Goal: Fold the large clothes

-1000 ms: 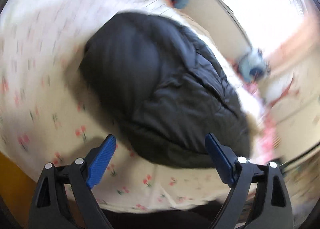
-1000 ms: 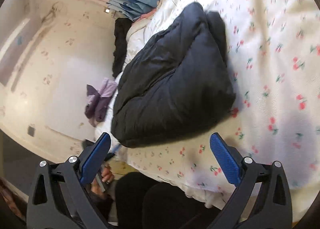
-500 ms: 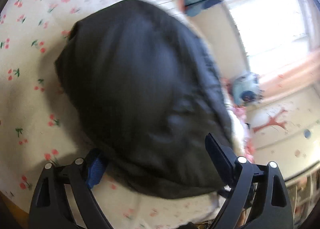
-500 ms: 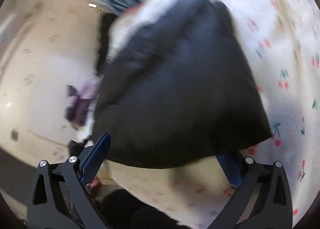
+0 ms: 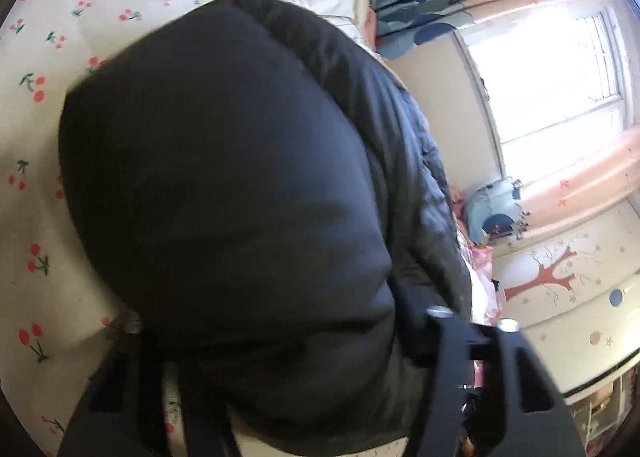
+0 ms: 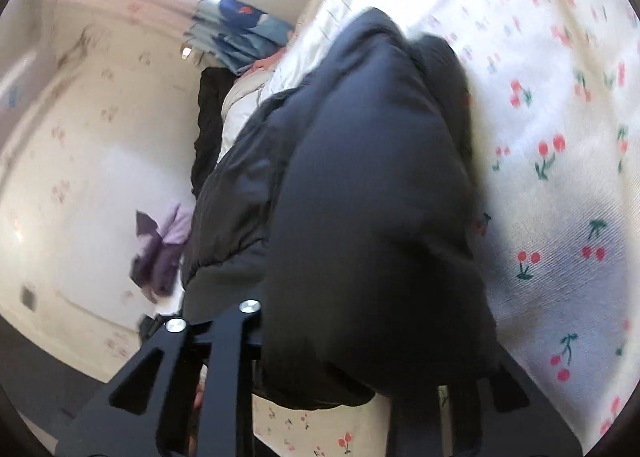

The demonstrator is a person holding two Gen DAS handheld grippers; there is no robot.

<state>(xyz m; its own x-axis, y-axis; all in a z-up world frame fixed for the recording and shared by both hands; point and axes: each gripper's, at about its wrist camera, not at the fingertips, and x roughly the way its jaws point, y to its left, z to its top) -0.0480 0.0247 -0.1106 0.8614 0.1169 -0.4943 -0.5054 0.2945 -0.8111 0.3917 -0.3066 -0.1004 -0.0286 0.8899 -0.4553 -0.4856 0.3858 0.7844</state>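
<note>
A bulky black puffer jacket (image 5: pixel 224 177), folded into a thick rounded bundle with a smooth, faintly shiny shell and soft quilted ridges, lies on a white bedsheet (image 5: pixel 36 241) printed with red cherries. In the left wrist view it fills the centre and spreads from about 10 o'clock down to 6 o'clock; in the right wrist view the same jacket (image 6: pixel 372 193) runs from 12 o'clock down to 6 o'clock, its layered edge showing at 9 o'clock of the bundle.

The left gripper (image 5: pixel 288 389) has just been closing, with the near edge of the jacket between its fingers; the fabric bulges over them and hides both pads, so only the black arms at 5 and 7 o'clock show. The pads seem clamped on the jacket's edge. The right gripper (image 6: pixel 360 369) has likewise just been closing on the jacket's near end, and its blue pads are buried under the padding; its jaws stand narrow, pinching the fabric.

Both views are blurred. The window (image 5: pixel 548 69) at 2 o'clock in the left view is washed out by light. A purple garment (image 6: pixel 160 249) lies on the floor at 9 o'clock in the right view. No writing or label can be read anywhere.
</note>
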